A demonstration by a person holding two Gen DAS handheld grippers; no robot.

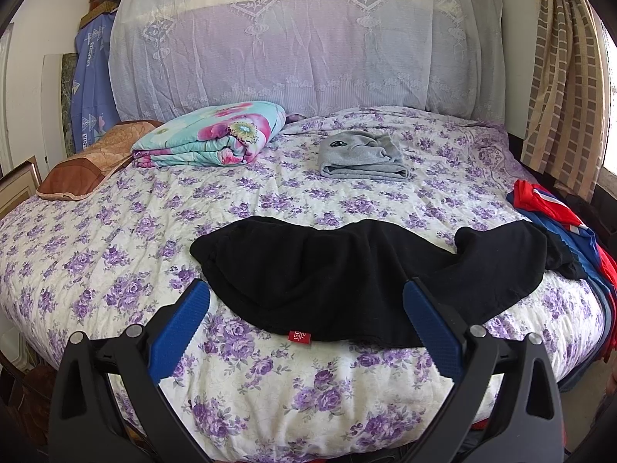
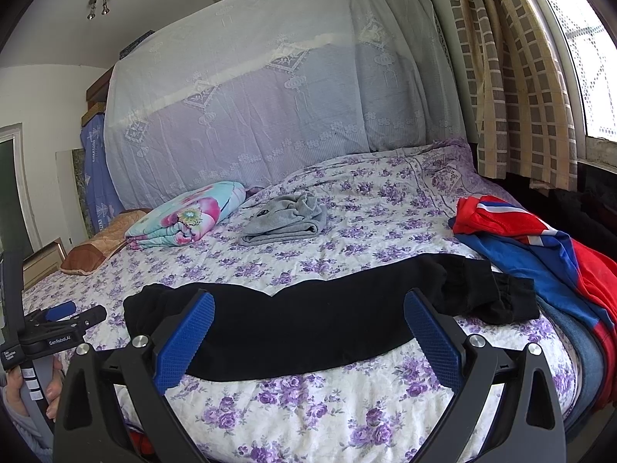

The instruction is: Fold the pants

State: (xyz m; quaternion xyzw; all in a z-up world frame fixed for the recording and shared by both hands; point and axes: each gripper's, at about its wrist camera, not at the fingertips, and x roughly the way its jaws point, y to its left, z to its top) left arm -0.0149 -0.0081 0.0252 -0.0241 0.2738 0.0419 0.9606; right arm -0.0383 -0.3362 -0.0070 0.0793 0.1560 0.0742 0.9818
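Note:
Black pants (image 1: 347, 270) lie lengthwise across the near part of the bed, folded leg on leg, with a small red size tag (image 1: 299, 337) at their front edge. In the right wrist view the same black pants (image 2: 316, 320) stretch left to right, cuffs at the right end. My left gripper (image 1: 306, 289) hovers open just in front of the pants, holding nothing. My right gripper (image 2: 308, 303) is also open, above the pants' near edge, empty. The left gripper (image 2: 65, 314) shows at the far left of the right wrist view, held by a hand (image 2: 15, 389).
A purple-flowered bedspread (image 1: 270, 378) covers the bed. A folded grey garment (image 1: 362, 154) lies mid-bed, a floral quilt (image 1: 208, 135) and a brown pillow (image 1: 88, 162) at the back left. Red and blue clothes (image 2: 540, 247) are piled at the right edge. A curtain (image 2: 513, 77) hangs right.

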